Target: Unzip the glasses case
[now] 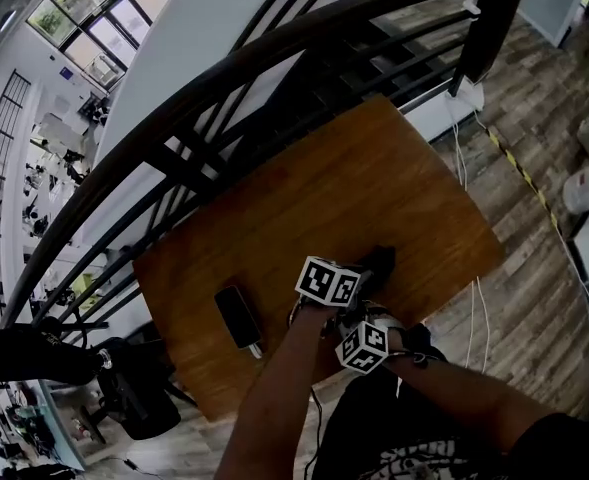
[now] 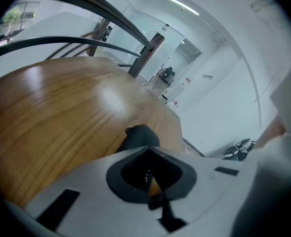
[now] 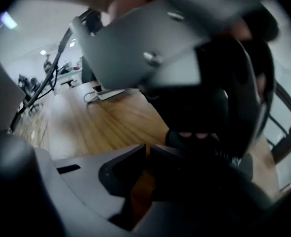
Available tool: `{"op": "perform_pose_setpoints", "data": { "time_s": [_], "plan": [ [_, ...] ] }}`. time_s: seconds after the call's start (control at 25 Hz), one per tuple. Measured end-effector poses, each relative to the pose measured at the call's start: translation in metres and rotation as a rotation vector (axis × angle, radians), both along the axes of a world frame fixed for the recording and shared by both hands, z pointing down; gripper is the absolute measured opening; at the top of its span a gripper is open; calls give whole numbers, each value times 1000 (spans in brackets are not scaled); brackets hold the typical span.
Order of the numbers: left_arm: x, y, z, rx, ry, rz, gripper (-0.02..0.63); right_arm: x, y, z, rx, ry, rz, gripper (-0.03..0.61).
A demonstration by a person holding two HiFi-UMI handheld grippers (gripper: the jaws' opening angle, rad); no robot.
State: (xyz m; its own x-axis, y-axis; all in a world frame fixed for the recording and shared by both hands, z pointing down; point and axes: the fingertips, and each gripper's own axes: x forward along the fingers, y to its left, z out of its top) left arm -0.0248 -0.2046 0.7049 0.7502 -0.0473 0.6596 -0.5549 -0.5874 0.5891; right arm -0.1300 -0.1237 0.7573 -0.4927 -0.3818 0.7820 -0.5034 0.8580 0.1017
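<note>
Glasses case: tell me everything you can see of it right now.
The glasses case is small, dark, almost black and rounded, with a matte look. It lies on the wooden table near the person's edge. A small nub shows at its top. The left gripper has its claw closed just short of the case's near end, and the right gripper sits close beside it. The zip line cannot be made out, nor whether either claw pinches the case.
</note>
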Motion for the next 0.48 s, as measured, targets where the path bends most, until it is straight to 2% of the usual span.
{"op": "perform_pose_setpoints", "data": {
  "time_s": [0.08,0.2,0.28,0.36,0.48],
  "plan": [
    [0,2,0,12,1,-3,5,-8,3,-5,6,-16,-69,21],
    [-1,6,-1,57,-5,4,5,8,7,-19,-83,-92,-29,23],
    [-7,5,-3,138,-24,-14,5,32,16,-29,-108,-119,-2,23],
    [-16,-3,-22,258,-1,-111,5,61,21,-43,-115,-146,47,23],
    [-36,-11,-73,428,61,-340,5,106,21,-79,-113,-233,185,23]
  ]
}}
